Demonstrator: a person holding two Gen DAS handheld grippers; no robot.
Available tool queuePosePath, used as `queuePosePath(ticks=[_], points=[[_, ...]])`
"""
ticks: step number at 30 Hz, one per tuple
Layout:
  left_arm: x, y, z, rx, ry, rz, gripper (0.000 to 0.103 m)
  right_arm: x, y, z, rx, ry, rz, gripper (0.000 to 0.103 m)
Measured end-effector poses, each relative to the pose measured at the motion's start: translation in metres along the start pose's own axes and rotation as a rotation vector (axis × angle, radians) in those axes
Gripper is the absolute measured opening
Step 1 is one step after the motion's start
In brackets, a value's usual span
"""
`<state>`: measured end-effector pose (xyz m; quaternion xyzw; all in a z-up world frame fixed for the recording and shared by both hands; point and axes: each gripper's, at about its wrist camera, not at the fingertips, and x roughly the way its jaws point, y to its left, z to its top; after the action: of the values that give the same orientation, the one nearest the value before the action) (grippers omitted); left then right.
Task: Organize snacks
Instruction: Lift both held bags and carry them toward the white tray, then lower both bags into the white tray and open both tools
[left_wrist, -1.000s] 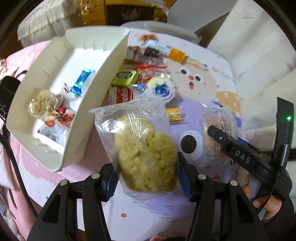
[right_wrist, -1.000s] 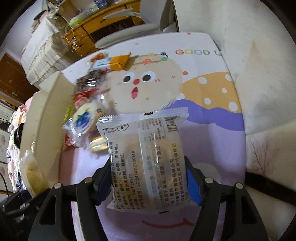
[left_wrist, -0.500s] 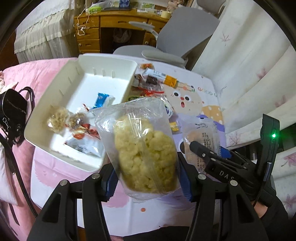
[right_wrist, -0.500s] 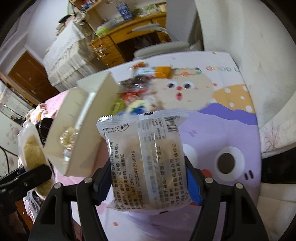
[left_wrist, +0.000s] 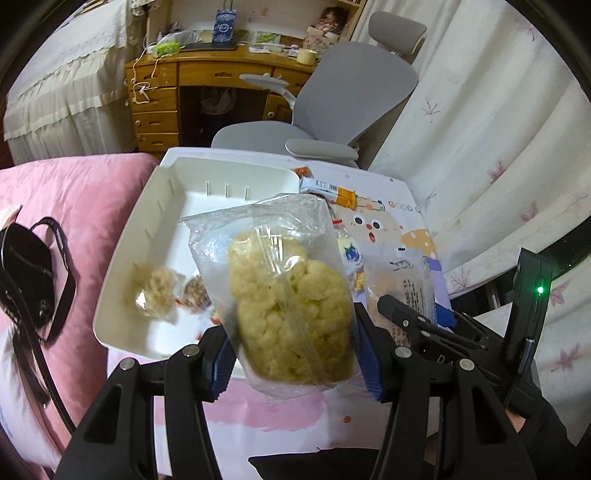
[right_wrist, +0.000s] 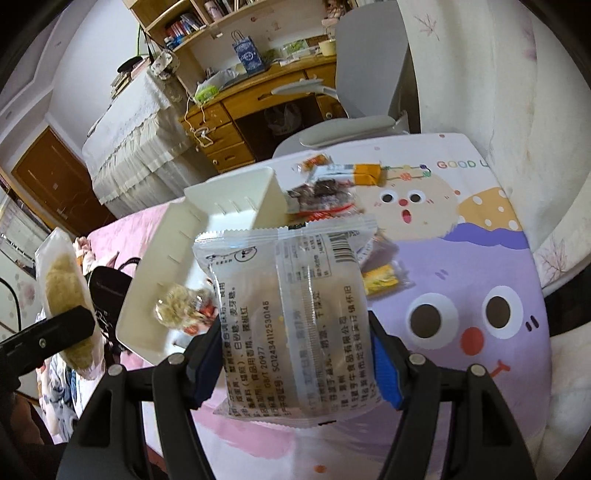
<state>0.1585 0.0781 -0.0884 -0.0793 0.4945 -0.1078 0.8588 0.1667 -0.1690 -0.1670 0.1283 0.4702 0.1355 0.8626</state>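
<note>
Height has changed most: against the frames a second ago both grippers now sit well above the surface, so the far room fills the upper half of each view, where earlier the cartoon cloth filled it. The holds are unchanged. The left gripper (left_wrist: 293, 354) has its jaws closed on a clear bag of puffed rice cake (left_wrist: 284, 306), held upright in front of the white tray (left_wrist: 136, 236). The right gripper (right_wrist: 297, 363) has its jaws closed on a printed snack packet (right_wrist: 291, 314), barcode uppermost.

The tray stands on the left, with a few small wrapped snacks (left_wrist: 155, 291) at its near end. Loose snacks (right_wrist: 325, 195) lie in a heap just right of the tray's far corner, and a yellow wrapped piece (right_wrist: 380, 282) lies apart, nearer. All rest on a cartoon-printed cloth (right_wrist: 480, 266) showing faces with round eyes. A pink blanket (left_wrist: 92, 192) lies left of the tray, with a black strapped bag (left_wrist: 26, 280) on it. Beyond stand a grey office chair (left_wrist: 351, 99), a wooden desk (left_wrist: 177, 92) with drawers, and white curtains (left_wrist: 480, 129) on the right.
</note>
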Motion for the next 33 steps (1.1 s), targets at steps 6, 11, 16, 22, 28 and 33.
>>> queuePosePath(ticks=[6,11,16,22,28,33], points=[[-0.005,0.046,0.015,0.029,0.009,-0.033,0.055,0.005,0.038,-0.008,0.018,-0.056,-0.011,0.07],[-0.004,0.082,0.026,0.059,0.033,-0.04,0.055,0.01,0.068,-0.015,0.054,-0.1,-0.009,0.07],[0.0,0.119,0.035,0.081,0.069,-0.044,0.055,0.017,0.098,-0.02,0.071,-0.112,0.009,0.07],[0.006,0.146,0.044,0.123,0.111,-0.05,0.056,0.029,0.131,-0.023,0.052,-0.113,0.024,0.071],[0.011,0.151,0.048,0.163,0.125,-0.039,0.056,0.032,0.151,-0.024,0.042,-0.124,0.033,0.071],[0.009,0.145,0.05,0.186,0.094,-0.027,0.083,0.041,0.146,-0.021,0.072,-0.082,0.013,0.076]])
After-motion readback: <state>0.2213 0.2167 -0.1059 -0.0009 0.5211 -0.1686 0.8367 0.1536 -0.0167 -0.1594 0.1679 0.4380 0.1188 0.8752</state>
